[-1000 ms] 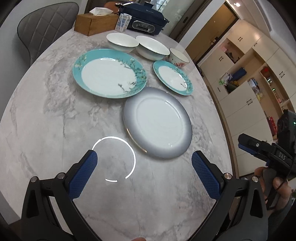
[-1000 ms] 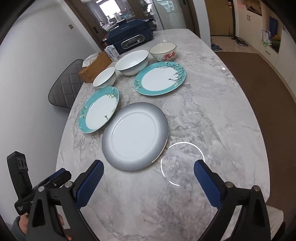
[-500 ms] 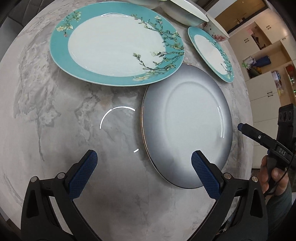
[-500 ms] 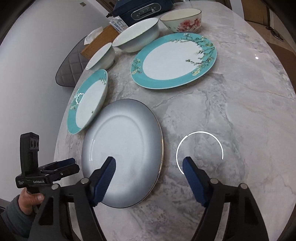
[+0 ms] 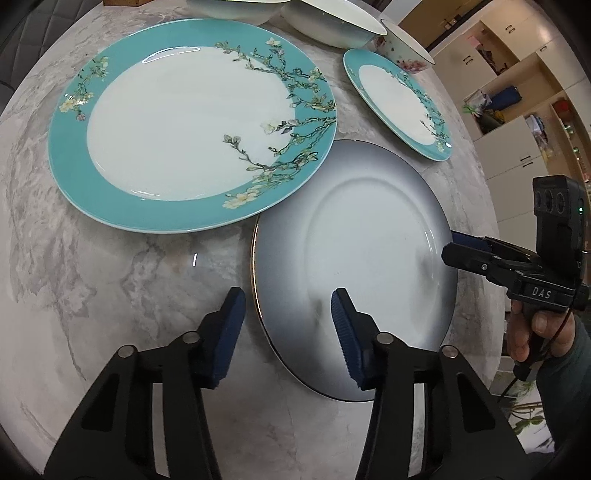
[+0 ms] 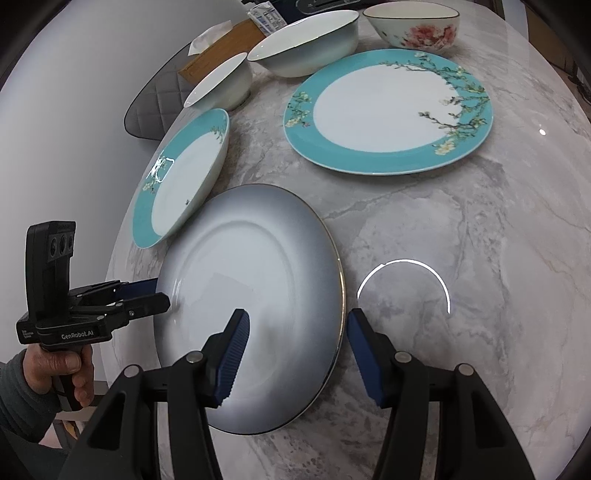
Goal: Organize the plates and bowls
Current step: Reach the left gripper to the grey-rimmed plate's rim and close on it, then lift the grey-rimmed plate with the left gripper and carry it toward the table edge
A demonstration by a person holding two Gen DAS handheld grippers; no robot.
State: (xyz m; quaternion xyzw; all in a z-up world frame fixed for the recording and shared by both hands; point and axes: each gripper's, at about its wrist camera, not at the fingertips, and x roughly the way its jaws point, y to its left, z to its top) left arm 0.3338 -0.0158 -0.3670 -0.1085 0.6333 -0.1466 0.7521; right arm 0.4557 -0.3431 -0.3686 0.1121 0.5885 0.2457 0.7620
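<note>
A grey plate (image 5: 369,258) with a white centre and a thin gold rim lies flat on the marble table (image 5: 110,295). My left gripper (image 5: 287,308) points steeply down over its left rim. Its jaws are closing, one pad outside the rim and one over the plate, neither pressing. My right gripper (image 6: 297,325) straddles the opposite rim of the grey plate (image 6: 258,266) the same way, jaws closing, pads not pressing. Each gripper also shows in the other's view, at the plate's far edge: right gripper (image 5: 458,247), left gripper (image 6: 155,291).
Behind the grey plate lie a large teal blossom plate (image 5: 192,122) and a small teal plate (image 5: 399,103). Farther back stand two white bowls (image 6: 306,40) (image 6: 221,81), a floral bowl (image 6: 413,26) and a tissue box (image 6: 221,48). A grey chair (image 6: 159,99) stands beyond the table edge.
Both grippers have come down and forward onto the grey plate from opposite sides. Their jaws have narrowed from wide open and now straddle its rims.
</note>
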